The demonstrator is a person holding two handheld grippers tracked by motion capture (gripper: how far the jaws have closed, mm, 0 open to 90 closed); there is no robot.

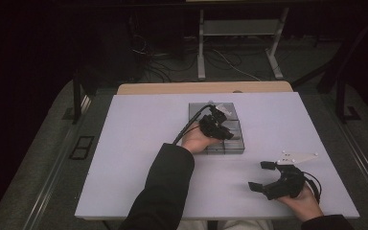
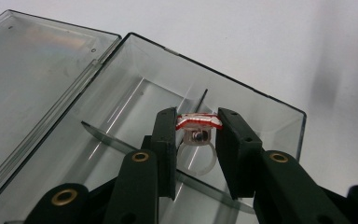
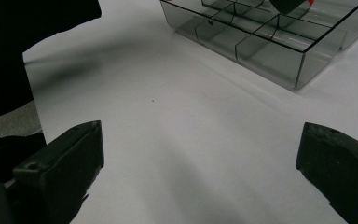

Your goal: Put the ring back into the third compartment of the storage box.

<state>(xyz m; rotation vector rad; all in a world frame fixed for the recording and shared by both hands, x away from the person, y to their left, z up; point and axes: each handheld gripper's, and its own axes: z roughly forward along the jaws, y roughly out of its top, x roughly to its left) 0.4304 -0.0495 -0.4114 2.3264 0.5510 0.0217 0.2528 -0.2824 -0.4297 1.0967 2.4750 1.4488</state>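
Note:
A clear smoky plastic organiser box [image 1: 235, 145] with dividers lies open mid-table, its lid [image 2: 32, 74] flat beside it. My left gripper [image 2: 196, 125] hangs over a compartment of the box [image 2: 242, 95], shut on a small translucent ring with a red-and-white top [image 2: 198, 122]. In the high view the left gripper [image 1: 220, 125] sits above the box's centre. My right gripper [image 1: 262, 176] rests low at the table's front right, jaws wide open with nothing between them. From the right gripper view the box [image 3: 261, 46] lies ahead and to the right.
The white table top [image 1: 139, 143] has a wooden strip [image 1: 172, 88] along its far edge. Beyond it stand a metal frame and loose cables [image 1: 220, 57] on the dark floor. A dark sleeve [image 3: 32, 23] crosses the upper left of the right gripper view.

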